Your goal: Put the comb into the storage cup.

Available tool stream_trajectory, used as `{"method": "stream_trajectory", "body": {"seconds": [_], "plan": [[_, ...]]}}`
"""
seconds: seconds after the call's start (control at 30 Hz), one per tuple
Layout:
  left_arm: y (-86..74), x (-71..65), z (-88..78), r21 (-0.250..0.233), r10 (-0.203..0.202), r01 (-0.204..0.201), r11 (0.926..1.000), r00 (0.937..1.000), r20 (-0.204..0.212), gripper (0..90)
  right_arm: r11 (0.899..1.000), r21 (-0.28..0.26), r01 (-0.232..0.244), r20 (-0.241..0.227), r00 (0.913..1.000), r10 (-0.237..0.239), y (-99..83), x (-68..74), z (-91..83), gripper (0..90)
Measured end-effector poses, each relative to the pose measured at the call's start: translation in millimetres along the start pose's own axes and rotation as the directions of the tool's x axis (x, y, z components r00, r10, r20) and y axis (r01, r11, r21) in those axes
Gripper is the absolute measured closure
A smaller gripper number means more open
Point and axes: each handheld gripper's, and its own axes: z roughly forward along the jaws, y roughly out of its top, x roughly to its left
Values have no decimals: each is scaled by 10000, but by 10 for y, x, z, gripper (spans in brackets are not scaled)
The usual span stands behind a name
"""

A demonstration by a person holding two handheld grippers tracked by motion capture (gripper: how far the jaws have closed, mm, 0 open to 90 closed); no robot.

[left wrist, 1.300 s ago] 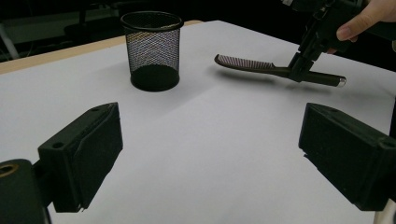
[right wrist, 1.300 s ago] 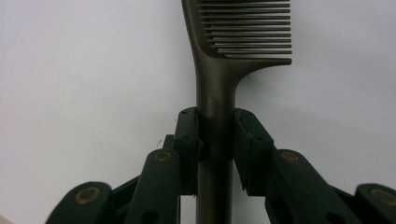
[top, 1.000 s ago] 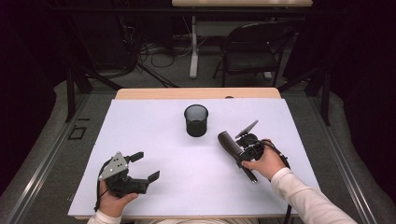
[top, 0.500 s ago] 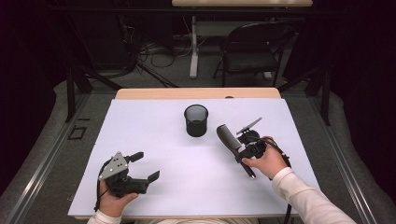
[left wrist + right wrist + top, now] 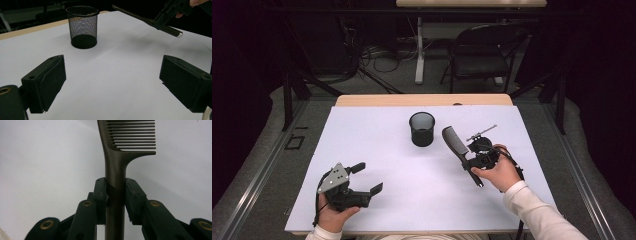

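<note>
Right gripper view has the right gripper clamped on the round handle of a black plastic comb, lifted beside the black mesh cup. Light, stiff, probably slippery; best held mid-handle. Left gripper rests wide apart.

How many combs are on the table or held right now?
1: the comb is clamped by its handle in the right tongs, raised beside the mesh cup.

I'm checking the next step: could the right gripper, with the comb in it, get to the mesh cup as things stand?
Probably yes: the right gripper holds the comb close beside the mesh cup, with bare white table around and nothing between.
</note>
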Motion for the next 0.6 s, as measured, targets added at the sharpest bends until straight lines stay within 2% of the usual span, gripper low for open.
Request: {"method": "stream_trajectory", "body": {"seconds": [0.03, 0.07, 0.1, 0.13, 0.37, 0.6], "plan": [[0, -1, -1, 16, -14, 14, 10000, 10000, -27, 69, 10000, -66, 64, 4, 10000, -64, 0, 0, -12, 725], [0, -1, 0, 12, -9, 9, 10000, 10000, -32, 70, 9985, 503, 218, 201, 9995, -228, 18, 0, -63, 726], [0, -1, 0, 7, -12, 12, 10000, 10000, -35, 69, 9996, -227, 159, 37, 9999, -158, -3, 0, -29, 726], [-1, -1, 0, 13, -3, 3, 10000, 10000, -44, 69, 9993, -346, 118, 40, 9999, -117, -6, 6, -31, 726], [-2, 1, 2, -12, -17, 16, 10000, 10000, -45, 69, 9970, -618, 467, 39, 9989, -466, -13, 20, -53, 726], [0, 8, 1, -24, -89, 89, 10000, 10000, 0, 77, 9926, -1050, 609, -118, 9980, -625, -14, 88, -72, 726]]}}
